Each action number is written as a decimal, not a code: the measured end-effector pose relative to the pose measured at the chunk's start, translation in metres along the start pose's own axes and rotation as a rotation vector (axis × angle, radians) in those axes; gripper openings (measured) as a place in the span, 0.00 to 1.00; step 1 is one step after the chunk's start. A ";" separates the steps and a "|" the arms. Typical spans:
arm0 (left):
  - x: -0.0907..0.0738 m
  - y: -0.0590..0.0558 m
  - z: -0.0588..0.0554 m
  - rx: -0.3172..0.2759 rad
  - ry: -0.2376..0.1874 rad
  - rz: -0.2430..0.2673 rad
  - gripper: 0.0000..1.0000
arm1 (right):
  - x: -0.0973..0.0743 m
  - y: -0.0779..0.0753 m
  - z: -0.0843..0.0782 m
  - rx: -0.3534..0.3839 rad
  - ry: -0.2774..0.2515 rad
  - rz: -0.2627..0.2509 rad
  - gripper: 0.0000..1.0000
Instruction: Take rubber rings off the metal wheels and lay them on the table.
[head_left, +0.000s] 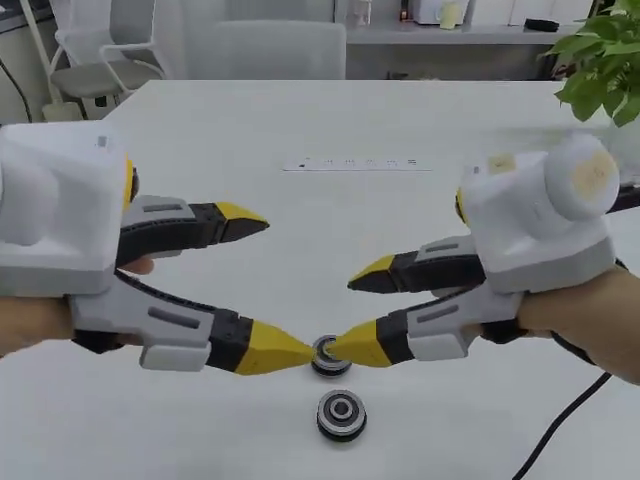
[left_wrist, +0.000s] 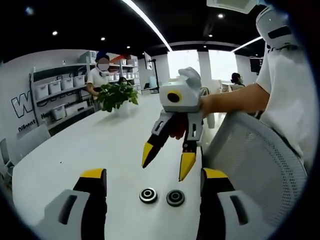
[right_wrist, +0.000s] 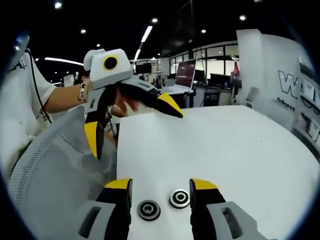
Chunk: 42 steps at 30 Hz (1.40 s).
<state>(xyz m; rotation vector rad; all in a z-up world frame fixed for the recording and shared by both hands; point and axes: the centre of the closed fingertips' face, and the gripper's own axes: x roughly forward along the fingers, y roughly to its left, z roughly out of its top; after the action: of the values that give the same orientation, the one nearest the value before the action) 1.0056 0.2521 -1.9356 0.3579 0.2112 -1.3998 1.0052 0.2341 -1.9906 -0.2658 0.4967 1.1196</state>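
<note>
**A:** Head view first. How do the jaws stand?
**B:** The left gripper and the right gripper are both spread wide and hold nothing. Their lower tips come in on either side of the far wheel on the white desk. The near wheel lies just beside it, toward the person.
**A:** And the rubber rings?
**B:** A dark rim circles each metal centre.
**A:** Left gripper view?
**B:** Both wheels lie on the desk between its parted jaws, and the right gripper hangs above them. Storage bins stand in rows far behind; I cannot tell their contents.
**A:** Right gripper view?
**B:** Both wheels lie between its open jaws, and the left gripper is beyond, its jaws spread.
</note>
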 end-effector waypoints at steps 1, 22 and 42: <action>0.004 0.000 -0.002 -0.003 -0.006 0.002 0.71 | 0.001 0.000 -0.005 0.008 0.017 0.001 0.43; 0.037 -0.020 -0.043 0.008 0.028 -0.021 0.57 | 0.014 0.016 -0.066 0.009 0.215 0.074 0.39; 0.056 -0.044 -0.081 0.016 0.127 -0.111 0.37 | 0.020 0.020 -0.081 -0.002 0.273 0.084 0.35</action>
<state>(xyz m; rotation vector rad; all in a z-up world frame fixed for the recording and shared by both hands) 0.9763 0.2240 -2.0356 0.4543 0.3282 -1.4896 0.9738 0.2225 -2.0701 -0.4055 0.7546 1.1719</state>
